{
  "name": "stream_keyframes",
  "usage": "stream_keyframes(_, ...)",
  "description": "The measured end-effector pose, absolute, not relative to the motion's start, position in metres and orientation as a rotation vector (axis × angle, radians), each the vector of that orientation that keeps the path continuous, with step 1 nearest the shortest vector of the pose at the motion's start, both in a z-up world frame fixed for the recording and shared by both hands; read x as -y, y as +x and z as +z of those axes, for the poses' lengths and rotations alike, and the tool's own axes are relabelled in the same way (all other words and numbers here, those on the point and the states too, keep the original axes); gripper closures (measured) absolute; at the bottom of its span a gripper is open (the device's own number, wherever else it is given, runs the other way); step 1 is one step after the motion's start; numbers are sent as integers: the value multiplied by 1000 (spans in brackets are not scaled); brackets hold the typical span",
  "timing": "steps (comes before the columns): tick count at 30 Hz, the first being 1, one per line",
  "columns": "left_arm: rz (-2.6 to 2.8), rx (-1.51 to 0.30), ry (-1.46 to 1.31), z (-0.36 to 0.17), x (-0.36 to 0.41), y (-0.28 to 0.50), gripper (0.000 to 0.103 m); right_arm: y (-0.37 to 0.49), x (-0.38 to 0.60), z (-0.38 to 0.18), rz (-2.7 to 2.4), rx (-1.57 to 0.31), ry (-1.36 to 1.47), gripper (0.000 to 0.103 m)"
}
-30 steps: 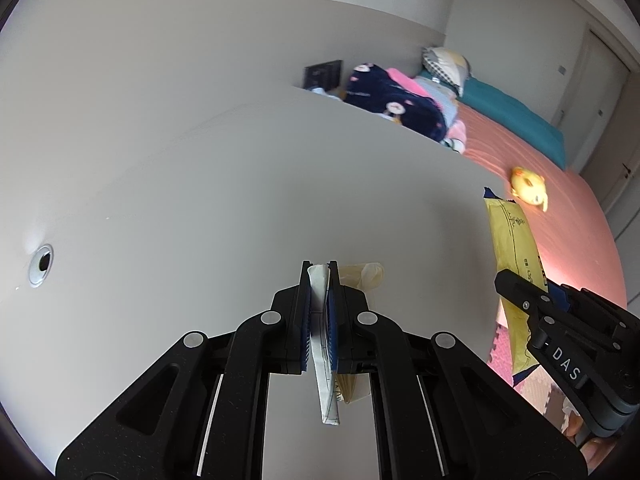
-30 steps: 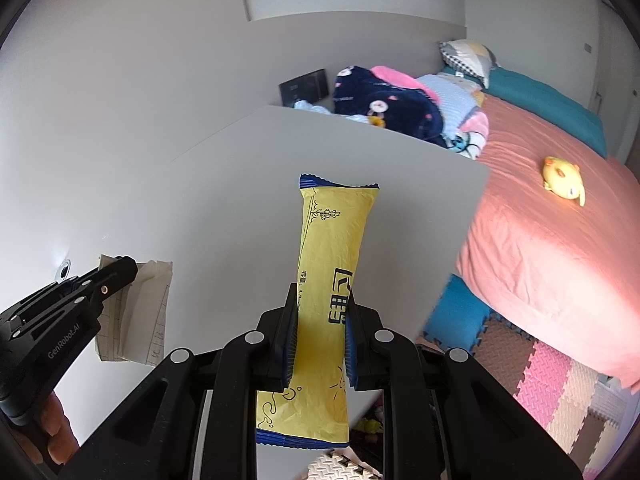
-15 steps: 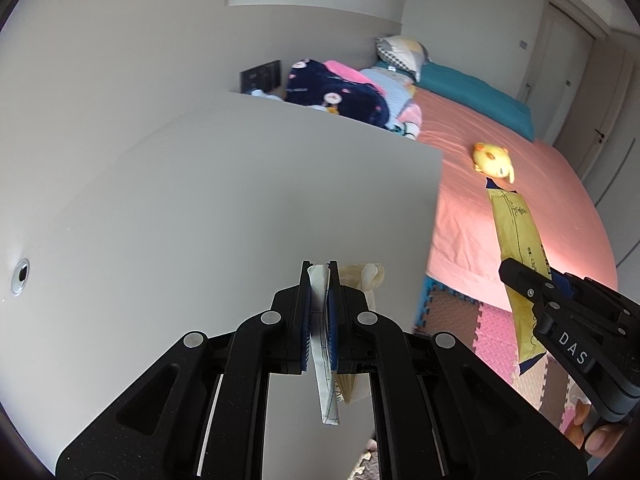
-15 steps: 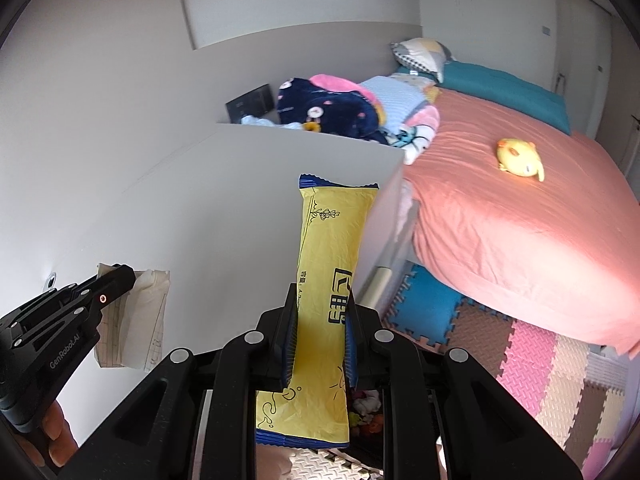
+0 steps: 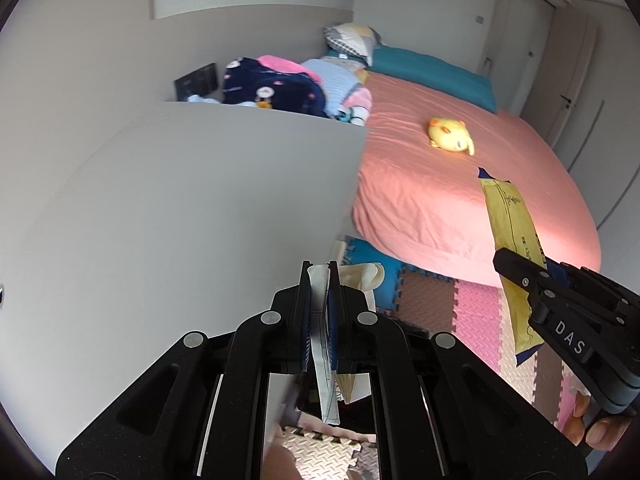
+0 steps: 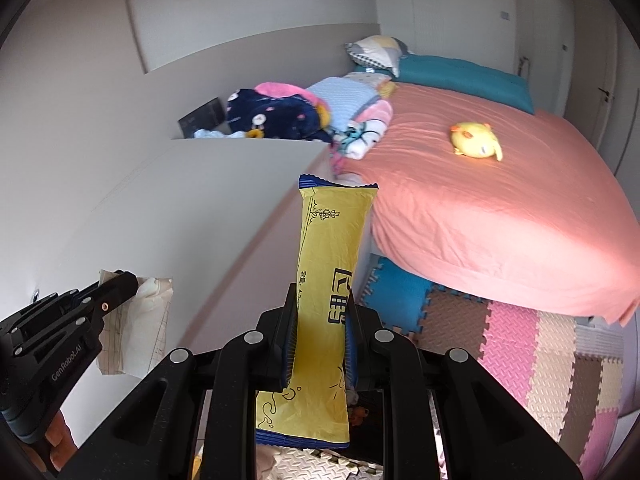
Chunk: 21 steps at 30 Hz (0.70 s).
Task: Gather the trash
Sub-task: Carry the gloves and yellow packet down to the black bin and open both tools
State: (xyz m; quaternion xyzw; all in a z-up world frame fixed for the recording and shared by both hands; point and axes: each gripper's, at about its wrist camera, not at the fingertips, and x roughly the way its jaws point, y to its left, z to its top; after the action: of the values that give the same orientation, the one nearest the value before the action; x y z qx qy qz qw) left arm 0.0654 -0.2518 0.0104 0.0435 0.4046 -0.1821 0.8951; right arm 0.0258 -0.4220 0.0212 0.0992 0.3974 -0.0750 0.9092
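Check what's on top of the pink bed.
On the pink bed: a yellow plush toy, a teal pillow and a patterned pillow at the head, folded clothes piled at its near side. What lies under the pile is covered.

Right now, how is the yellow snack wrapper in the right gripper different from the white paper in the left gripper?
The yellow plastic snack wrapper with blue ends is long, glossy and printed; the crumpled white paper is matte, with thin lines. The wrapper stands stiff beyond the right gripper; the paper hangs limp from the left gripper. Both are clamped in shut grippers, off the table.
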Motion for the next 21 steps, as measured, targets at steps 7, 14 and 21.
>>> stream_keyframes(7, -444, -845, 127, 7, 284, 58, 97, 9, 454, 20, -220, -814, 231, 83)
stream_keyframes(14, -517, -857, 167, 3, 313, 48, 97, -5, 482, 17, -281, -815, 253, 83)
stream_keyframes(21, -580, -909, 228, -10, 330, 39, 97, 0, 496, 10, -316, -858, 234, 79)
